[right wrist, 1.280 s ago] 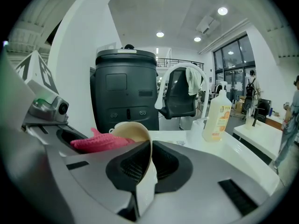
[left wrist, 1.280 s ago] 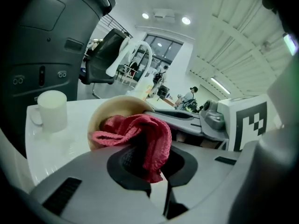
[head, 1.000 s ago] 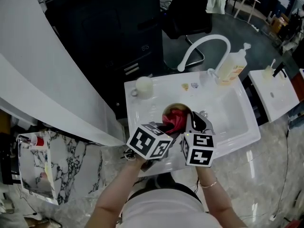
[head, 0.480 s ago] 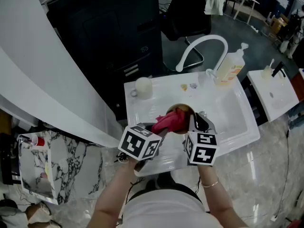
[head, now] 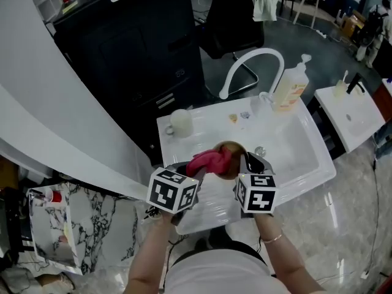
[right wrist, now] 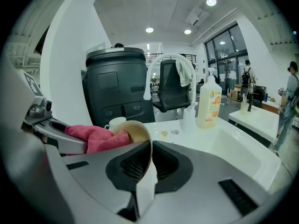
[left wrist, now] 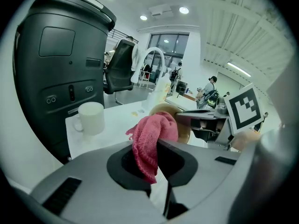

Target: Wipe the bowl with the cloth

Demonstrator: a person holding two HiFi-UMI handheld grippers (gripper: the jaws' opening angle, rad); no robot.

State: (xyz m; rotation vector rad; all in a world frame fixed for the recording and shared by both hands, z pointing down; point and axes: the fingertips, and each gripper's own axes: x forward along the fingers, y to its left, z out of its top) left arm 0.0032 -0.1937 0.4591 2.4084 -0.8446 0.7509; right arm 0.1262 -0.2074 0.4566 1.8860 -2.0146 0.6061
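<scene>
A: Nearest?
B: Left gripper (left wrist: 149, 161), jaws pressed together on a bunch of pink cloth (left wrist: 153, 133), with a loose end hanging down between them.

A: Beside it?
B: Right gripper (right wrist: 148, 164), jaws closing, the rim of the tan bowl (right wrist: 136, 130) pinched between them. Bowl held on edge, tilted, hollow turned toward the left gripper.

A: Cloth relative to bowl?
B: Touching, with the bunched end pushed into the bowl's hollow. Both held in the air above the near part of the white sink (head: 306, 155).

A: Farther back?
B: White mug (head: 181, 121) standing at the sink's back left corner, well apart from the bowl.

A: Behind that?
B: White arched faucet (head: 252, 63) at the sink's back edge, with a soap bottle (head: 290, 89) with pump just to its right. Beyond these, a black cabinet (head: 135, 48) and a dark chair (head: 229, 17).
</scene>
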